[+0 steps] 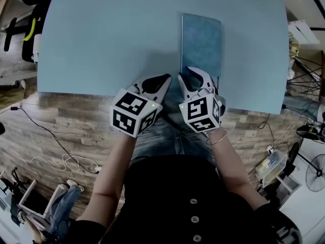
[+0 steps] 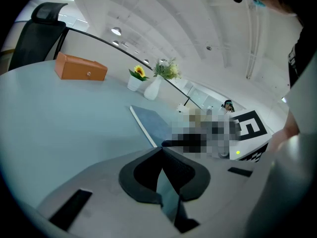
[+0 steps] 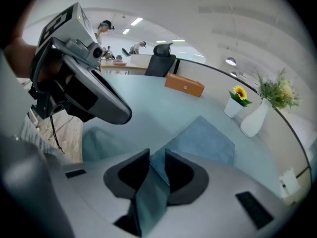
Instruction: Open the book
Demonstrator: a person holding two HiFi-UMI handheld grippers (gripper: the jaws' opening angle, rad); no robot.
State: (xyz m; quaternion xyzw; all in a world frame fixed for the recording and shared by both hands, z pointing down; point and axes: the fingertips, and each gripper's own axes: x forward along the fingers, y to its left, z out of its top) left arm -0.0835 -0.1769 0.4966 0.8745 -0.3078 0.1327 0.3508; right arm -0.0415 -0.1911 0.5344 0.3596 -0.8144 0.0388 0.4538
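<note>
Blue book recorded closed and flat on the pale blue table. It is placed right of centre, with its long side running away from the person and its near end close to the table's front edge. Which side the spine is on cannot be determined.

Left gripper: jaws are pressed together at the tips and nothing is pinched. Only table surface is seen through the wedge behind the tips. The tips are held over the table's front edge, just left of the book's near end and apart from it.

Right gripper: jaws are set a narrow gap apart with the pads parallel, and nothing is clamped. Blue surface is seen through the gap. The tips are positioned over the book's near end; contact with the cover cannot be determined.

Both grippers are held side by side and close together, with the tips angled slightly toward each other.

Far side of the table: an orange box, a small white pot with a yellow flower, and a white vase with greenery. Pot and vase are set just beside each other, and all three are well apart from the book. A black chair is seen behind the table. A wood-pattern floor with loose cables is noted below the front edge.
</note>
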